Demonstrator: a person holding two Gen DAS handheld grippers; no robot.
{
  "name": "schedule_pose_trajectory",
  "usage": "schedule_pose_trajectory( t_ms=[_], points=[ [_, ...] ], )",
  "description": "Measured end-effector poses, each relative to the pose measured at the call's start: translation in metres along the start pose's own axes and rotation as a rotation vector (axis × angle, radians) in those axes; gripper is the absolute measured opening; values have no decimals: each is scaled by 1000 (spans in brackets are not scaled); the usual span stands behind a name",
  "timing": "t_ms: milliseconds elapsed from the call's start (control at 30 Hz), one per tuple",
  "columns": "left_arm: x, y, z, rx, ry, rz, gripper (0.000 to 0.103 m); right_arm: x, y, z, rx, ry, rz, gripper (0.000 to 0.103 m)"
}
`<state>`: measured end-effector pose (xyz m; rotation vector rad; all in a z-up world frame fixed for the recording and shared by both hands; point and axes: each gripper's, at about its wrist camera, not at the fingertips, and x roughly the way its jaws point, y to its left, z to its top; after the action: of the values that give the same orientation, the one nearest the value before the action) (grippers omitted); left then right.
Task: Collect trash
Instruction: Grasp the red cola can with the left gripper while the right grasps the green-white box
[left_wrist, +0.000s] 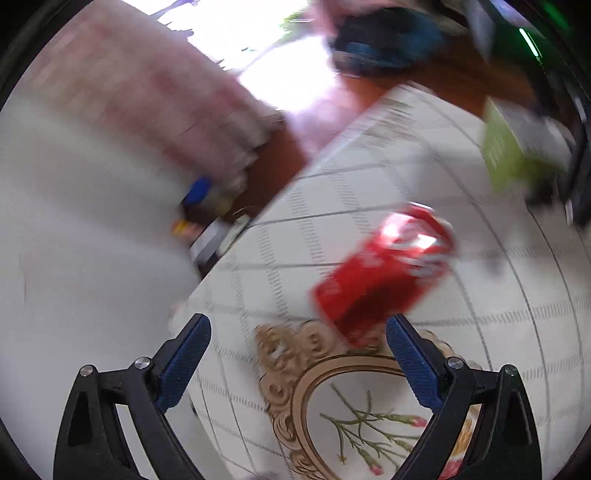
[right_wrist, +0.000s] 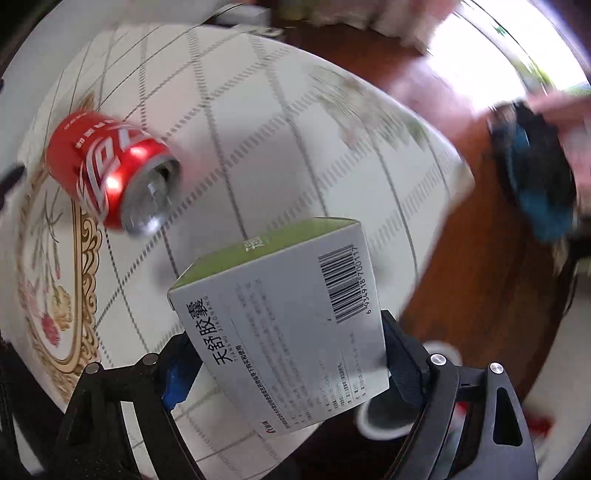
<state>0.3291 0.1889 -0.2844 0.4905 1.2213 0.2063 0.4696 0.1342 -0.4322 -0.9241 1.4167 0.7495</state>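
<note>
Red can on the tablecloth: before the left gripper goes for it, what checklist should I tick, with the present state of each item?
1. Left gripper open and empty: ok.
2. Red can on its side on the tablecloth, ahead of the left fingers: ok.
3. Can centred between the left fingers: not ok, it lies toward the right finger.
4. Right gripper shut on the white and green box: ok.
5. Trash container in view: not ok, none shows.
6. Left wrist view sharp enough to judge: not ok, blurred.
</note>
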Motion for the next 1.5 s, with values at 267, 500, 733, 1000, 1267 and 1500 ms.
schedule_pose_trajectory(
  t_ms=[267, 500, 733, 1000, 1267, 1500],
  points=[
    [37, -46, 27, 305, 107, -124, 96, 17, -38, -55, 193, 6, 91, 88],
    [52, -42, 43, 336, 109, -109, 87, 17, -42, -43, 180, -2, 90, 87],
    [64, -31, 42, 317, 104, -111, 73, 17, -27, -30, 164, -11, 83, 87],
    [44, -23, 32, 209, 63, -130, 72, 0, 4, -39, 161, -50, 103, 86],
    [-22, -10, 20, -34, -75, -126, 72, -31, 4, -67, 253, -180, 129, 85],
    [-90, -16, 17, -226, -206, -161, 72, -67, -14, -119, 360, -324, 139, 85]
  ],
)
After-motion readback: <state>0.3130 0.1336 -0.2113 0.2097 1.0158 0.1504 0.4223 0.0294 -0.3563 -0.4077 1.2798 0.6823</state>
